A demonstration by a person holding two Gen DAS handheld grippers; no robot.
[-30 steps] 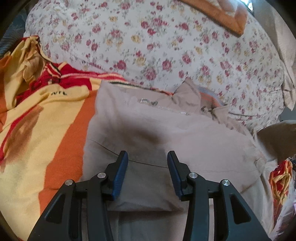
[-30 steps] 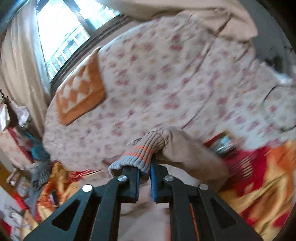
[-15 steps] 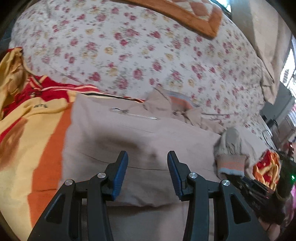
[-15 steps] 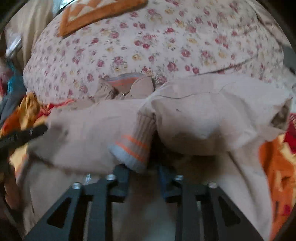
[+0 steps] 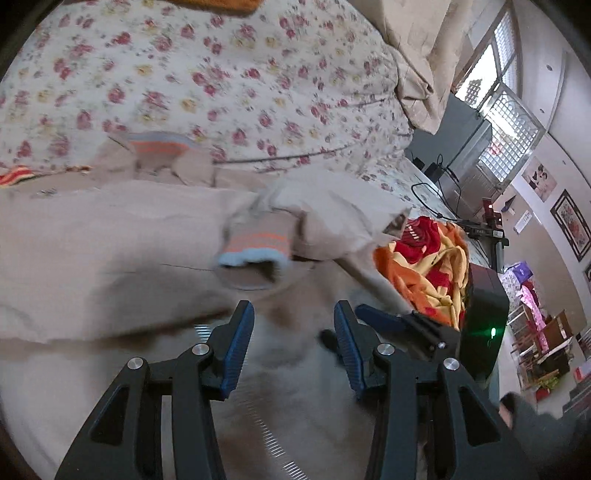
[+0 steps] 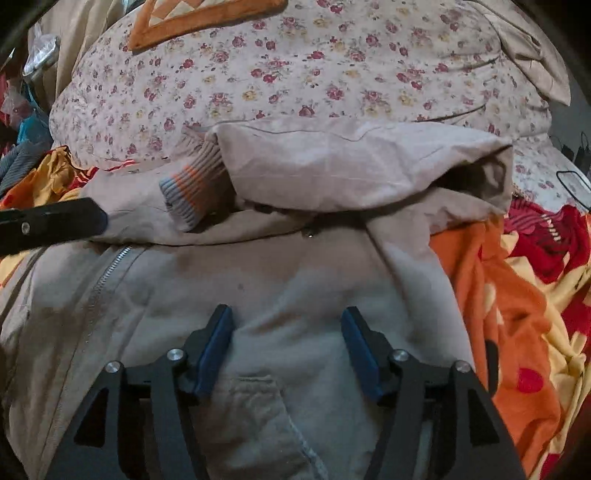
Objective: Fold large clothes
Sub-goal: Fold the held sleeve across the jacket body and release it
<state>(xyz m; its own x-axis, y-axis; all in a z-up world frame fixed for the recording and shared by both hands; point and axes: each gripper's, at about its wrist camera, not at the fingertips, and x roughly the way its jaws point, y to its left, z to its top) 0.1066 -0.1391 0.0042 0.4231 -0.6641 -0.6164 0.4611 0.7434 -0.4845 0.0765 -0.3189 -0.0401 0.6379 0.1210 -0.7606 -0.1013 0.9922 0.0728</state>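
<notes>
Right gripper (image 6: pixel 286 345) low over the front of a beige jacket (image 6: pixel 258 295), jaws opening, blue pads apart with only flat cloth below and nothing pinched between them. Left gripper (image 5: pixel 293 349) just above the same jacket (image 5: pixel 110 258), jaws parted and empty, pads clear of the fabric. Seen in the left view beside it, the right gripper (image 5: pixel 380 319), its black body showing a green light. In the right view, the tip of the left gripper (image 6: pixel 88 218) poking in from the left edge.

Spread across an orange, yellow and red blanket (image 6: pixel 517 295), with a zipper (image 6: pixel 107 273) running down its left side. Further up, a sleeve (image 6: pixel 351 166) folded across the chest, its ribbed cuff (image 6: pixel 195 192) with grey and orange stripes lying near the middle of the garment. In the left view, that cuff (image 5: pixel 258 243) lying loose, mouth open toward the camera.

Beyond the jacket, a bulky flowered quilt (image 6: pixel 295 74). On top of that, an orange patterned cushion (image 6: pixel 192 18). Far right of the left view, a barred window (image 5: pixel 491 85) and framed pictures (image 5: pixel 570 225) on the wall.
</notes>
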